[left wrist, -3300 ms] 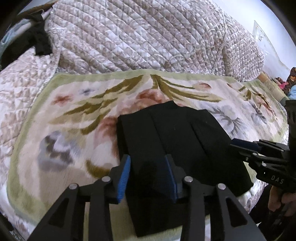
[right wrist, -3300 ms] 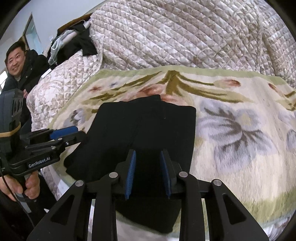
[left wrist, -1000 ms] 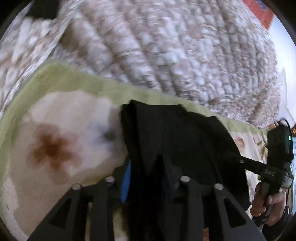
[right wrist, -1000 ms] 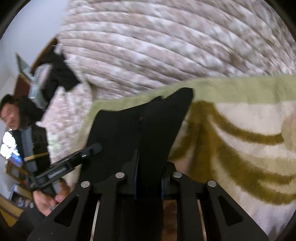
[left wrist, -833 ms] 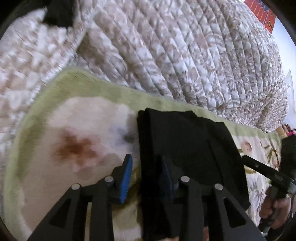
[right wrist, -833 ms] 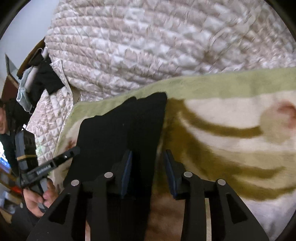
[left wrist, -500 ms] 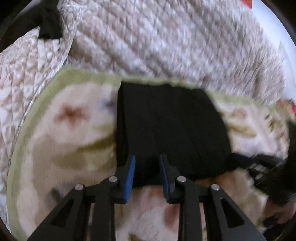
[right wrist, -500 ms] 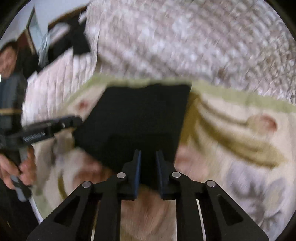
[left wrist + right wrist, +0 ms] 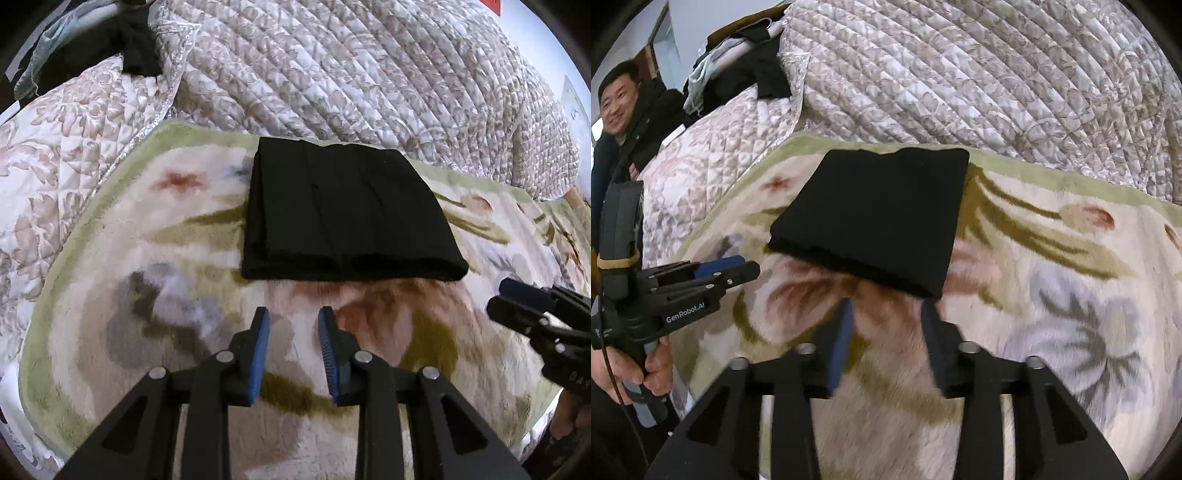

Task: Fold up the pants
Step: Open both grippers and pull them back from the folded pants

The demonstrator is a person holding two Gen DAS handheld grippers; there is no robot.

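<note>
Floral plush blanket [image 9: 110, 258] spread over bed; quilted beige comforter [image 9: 369, 74] heaped behind; dark clothes pile [image 9: 753, 74] far left; smiling man [image 9: 624, 107] beside bed.

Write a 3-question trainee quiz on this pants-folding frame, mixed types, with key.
1. True or false: the left tongs grip the pants.
2. The pants lie as: A) spread flat at full length B) a compact folded rectangle C) a rolled tube.
3. Fill in: the pants rest on a floral ____, with a quilt bunched behind.

Key: 1 false, both the left and right tongs are open and short of the pants. 2 B. 3 blanket.
</note>
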